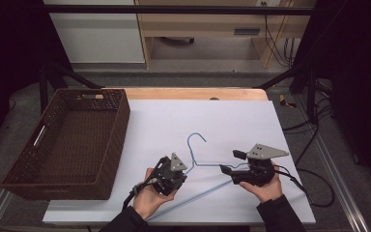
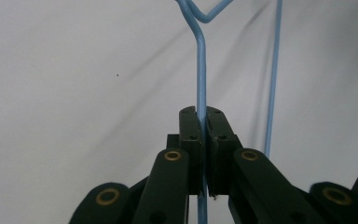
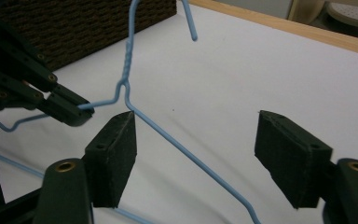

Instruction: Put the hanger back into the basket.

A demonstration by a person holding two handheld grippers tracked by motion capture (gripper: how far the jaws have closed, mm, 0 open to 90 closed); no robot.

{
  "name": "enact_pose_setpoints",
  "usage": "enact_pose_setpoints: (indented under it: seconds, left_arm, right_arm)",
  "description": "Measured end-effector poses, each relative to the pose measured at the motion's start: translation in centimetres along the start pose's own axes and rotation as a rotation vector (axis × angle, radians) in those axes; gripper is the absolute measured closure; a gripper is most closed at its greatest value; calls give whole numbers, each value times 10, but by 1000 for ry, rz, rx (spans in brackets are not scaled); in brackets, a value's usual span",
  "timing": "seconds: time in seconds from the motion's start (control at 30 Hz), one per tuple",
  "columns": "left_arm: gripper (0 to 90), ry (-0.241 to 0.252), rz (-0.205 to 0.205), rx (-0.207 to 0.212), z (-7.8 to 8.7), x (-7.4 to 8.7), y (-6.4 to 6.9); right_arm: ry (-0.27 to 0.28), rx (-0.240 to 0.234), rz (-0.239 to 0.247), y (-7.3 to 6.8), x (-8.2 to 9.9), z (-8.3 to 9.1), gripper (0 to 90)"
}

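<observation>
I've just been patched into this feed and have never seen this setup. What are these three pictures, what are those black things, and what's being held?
A person stands at a table and works with two hand-held tools, each ending in a black two-jaw claw. The high view looks down from above the person's side. The other two pictures come from small cameras riding on each claw, looking along its jaws.

On the white table top lies a blue wire hanger, with a dark woven basket at the left.

The left claw is shut on the hanger's wire, on the shoulder near the neck. The right claw stands open: the hanger's other shoulder passes between its pads, which do not press on it.
</observation>
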State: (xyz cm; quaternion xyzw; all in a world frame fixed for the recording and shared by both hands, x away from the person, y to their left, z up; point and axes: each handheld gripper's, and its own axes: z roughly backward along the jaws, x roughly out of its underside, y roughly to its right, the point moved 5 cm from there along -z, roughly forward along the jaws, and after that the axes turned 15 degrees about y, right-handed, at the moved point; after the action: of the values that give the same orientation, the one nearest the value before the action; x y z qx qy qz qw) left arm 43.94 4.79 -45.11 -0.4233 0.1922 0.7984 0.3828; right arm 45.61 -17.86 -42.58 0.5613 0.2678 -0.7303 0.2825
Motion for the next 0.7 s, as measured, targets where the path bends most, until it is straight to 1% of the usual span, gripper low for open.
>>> enact_pose_setpoints:
  seconds: [0.07,0.1,0.17,0.2,0.3,0.33,0.4,0.47,0.57,0.63,0.67,0.7]
  left_arm:
    - [872,5,-8,3,4,-3,1]
    - [872,14,-18,0,7,-5,1]
    - [872,18,-20,0,9,-7,1]
    - [873,34,-24,0,13,-9,1]
    - [872,42,-26,1,18,-13,-1]
    - [872,49,-25,-4,20,-14,-1]
    - [872,52,-26,-4,22,-15,-3]
    - [872,54,-27,-5,24,-16,-4]
    - [872,55,-25,-6,26,-16,-7]
    - [872,51,-23,-5,27,-17,-8]
    - [872,53,-24,-5,29,-18,-10]
    - [872,53,-24,-5,29,-18,-10]
  right_arm:
    - [3,6,0,1,1,3,261]
    - [4,19,3,4,3,10,246]
    - [6,18,3,5,3,12,242]
    - [13,26,-7,7,3,18,229]
    - [21,38,-6,10,4,25,211]
    - [22,42,-5,11,4,27,204]
    - [17,55,0,13,6,29,191]
    - [21,55,-8,15,7,32,180]
    - [20,65,-9,17,8,34,168]
    - [28,75,-11,19,8,37,144]
    - [26,89,-13,21,9,39,117]
    - [26,89,-13,21,9,39,117]
